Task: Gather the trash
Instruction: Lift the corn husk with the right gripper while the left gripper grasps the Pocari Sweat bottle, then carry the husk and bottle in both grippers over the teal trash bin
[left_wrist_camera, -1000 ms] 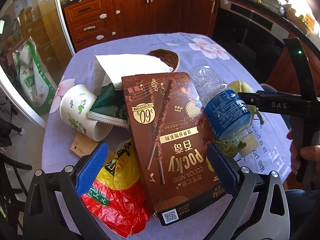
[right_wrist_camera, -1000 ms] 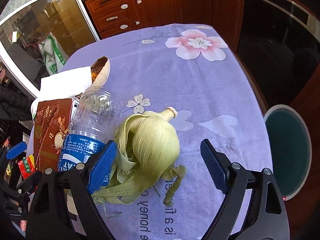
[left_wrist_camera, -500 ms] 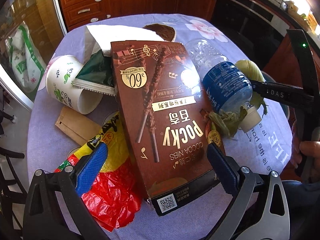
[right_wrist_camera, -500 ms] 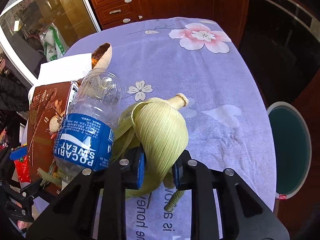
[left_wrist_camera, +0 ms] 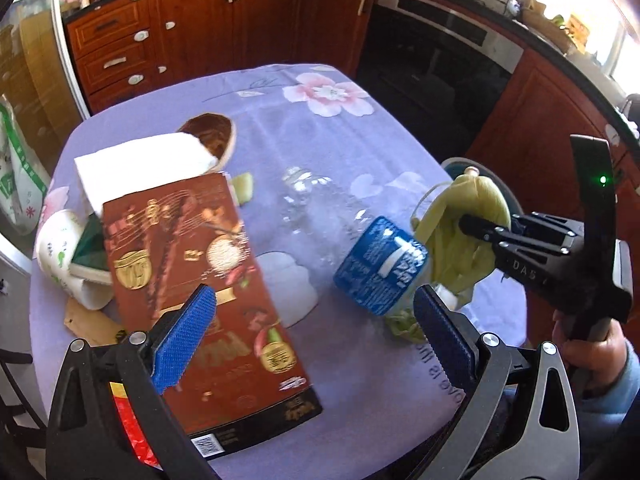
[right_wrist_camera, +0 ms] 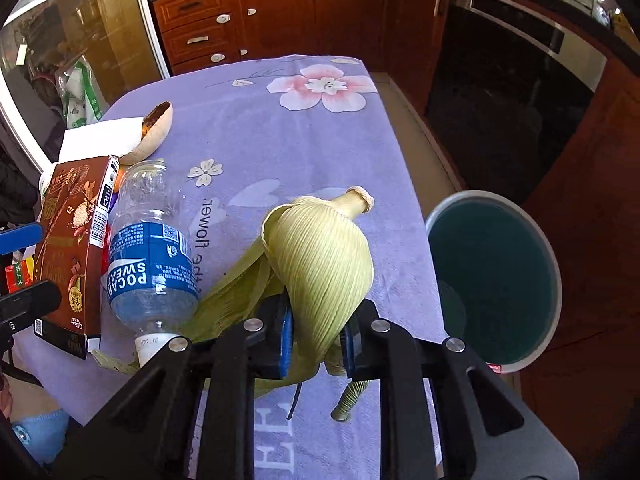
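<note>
My right gripper (right_wrist_camera: 316, 336) is shut on a pale green corn husk (right_wrist_camera: 320, 252) and holds it above the table's right edge; it also shows in the left wrist view (left_wrist_camera: 468, 232). A clear Pocari Sweat bottle (right_wrist_camera: 150, 248) lies beside it on the purple cloth. My left gripper (left_wrist_camera: 312, 332) is open and empty, above a brown Pocky box (left_wrist_camera: 196, 280) and the bottle (left_wrist_camera: 360, 256). A round bin (right_wrist_camera: 496, 280) with a teal liner stands on the floor just right of the table.
At the left lie a paper cup (left_wrist_camera: 60, 256), a white napkin (left_wrist_camera: 140, 164), a brown shell bowl (left_wrist_camera: 212, 136), a red and yellow wrapper (left_wrist_camera: 128, 428) and a cardboard scrap (left_wrist_camera: 92, 324). Wooden cabinets (left_wrist_camera: 224, 16) and an oven (left_wrist_camera: 440, 64) stand behind.
My right gripper closed on the corn husk and lifted it toward the bin side. My left gripper rose and shifted right, staying open.
</note>
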The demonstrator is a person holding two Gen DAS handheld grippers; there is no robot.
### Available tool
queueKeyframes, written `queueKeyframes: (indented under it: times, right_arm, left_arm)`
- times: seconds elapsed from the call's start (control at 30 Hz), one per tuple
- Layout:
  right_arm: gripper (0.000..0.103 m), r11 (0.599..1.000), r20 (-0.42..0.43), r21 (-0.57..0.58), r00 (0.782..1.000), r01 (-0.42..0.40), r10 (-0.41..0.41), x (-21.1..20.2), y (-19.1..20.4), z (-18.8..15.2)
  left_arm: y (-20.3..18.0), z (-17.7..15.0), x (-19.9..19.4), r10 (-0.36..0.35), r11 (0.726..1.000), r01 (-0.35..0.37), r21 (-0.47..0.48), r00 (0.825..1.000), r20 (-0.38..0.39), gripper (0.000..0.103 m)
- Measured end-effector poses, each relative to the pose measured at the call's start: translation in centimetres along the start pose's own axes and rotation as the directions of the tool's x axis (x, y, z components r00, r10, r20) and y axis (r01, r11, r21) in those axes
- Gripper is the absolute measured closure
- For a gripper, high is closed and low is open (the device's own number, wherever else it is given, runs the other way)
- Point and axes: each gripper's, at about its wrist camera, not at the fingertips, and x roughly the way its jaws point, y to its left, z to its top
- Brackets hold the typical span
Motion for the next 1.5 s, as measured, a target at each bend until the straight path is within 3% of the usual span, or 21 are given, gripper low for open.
queueKeyframes:
  times: [0.1,0.23,0.37,0.43,0.63,0.8,0.93,0.97,1.0,1.07,1.3,1.5]
  right_arm:
    - [0.086,1.0,-0.001,0.015,1.0,-0.011,0.011,-0.1,-0.9,-0.8]
    - [0.086,0.999,0.002,0.026,0.999,-0.036,0.036,-0.3,-1.8,-1.6]
    - [0.086,0.997,-0.001,0.027,0.998,-0.067,0.067,-0.3,-2.4,-2.2]
    - [0.086,0.996,-0.004,0.033,0.997,-0.079,0.08,-0.2,-2.8,-2.5]
    - [0.086,0.994,-0.005,0.033,0.994,-0.105,0.106,-0.1,-4.2,-2.6]
    - [0.086,0.995,0.011,0.053,0.996,-0.086,0.086,0.2,-5.7,-2.4]
    - [0.086,0.993,0.016,0.061,0.995,-0.099,0.098,0.5,-6.3,-2.0]
    - [0.086,0.992,0.015,0.067,0.994,-0.108,0.107,0.6,-6.5,-2.0]
    - [0.086,0.991,0.012,0.073,0.994,-0.113,0.112,0.7,-6.6,-1.9]
    - [0.086,0.99,0.006,0.077,0.993,-0.117,0.117,0.8,-6.7,-1.9]
    - [0.086,0.984,0.048,0.123,0.991,-0.131,0.126,-0.9,-8.4,-2.0]
    - [0.086,0.98,0.148,0.176,0.987,-0.089,0.064,-4.5,-11.4,-0.3]
  left_arm:
    - [-2.6,0.6,1.5,-0.022,1.0,0.022,0.007,0.999,-0.031,0.004]
    - [-3.9,1.9,4.1,-0.023,0.997,0.017,-0.079,0.997,-0.073,0.004]
    - [-4.4,3.6,6.5,0.048,0.989,-0.061,-0.136,0.994,-0.099,0.004]
    - [-5.0,3.9,7.5,0.108,0.986,-0.121,-0.113,0.988,-0.111,0.004]
    - [-5.5,3.1,9.0,0.206,0.975,-0.218,-0.053,0.964,-0.168,0.004]
    - [-4.0,1.4,8.4,0.256,0.96,-0.273,-0.058,0.944,-0.21,0.004]
    - [-4.2,1.2,8.5,0.259,0.962,-0.271,-0.035,0.945,-0.201,0.004]
    - [-4.3,1.3,8.7,0.253,0.964,-0.265,-0.031,0.946,-0.204,0.008]
    - [-4.5,1.4,9.0,0.24,0.968,-0.251,-0.028,0.949,-0.203,0.014]
    - [-4.7,1.7,9.5,0.252,0.965,-0.261,-0.016,0.946,-0.205,0.041]
    - [-5.6,2.3,7.4,0.249,0.968,-0.25,0.002,0.962,-0.114,0.043]
    - [-7.4,4.2,4.4,0.215,0.975,-0.214,0.059,0.977,-0.009,0.044]
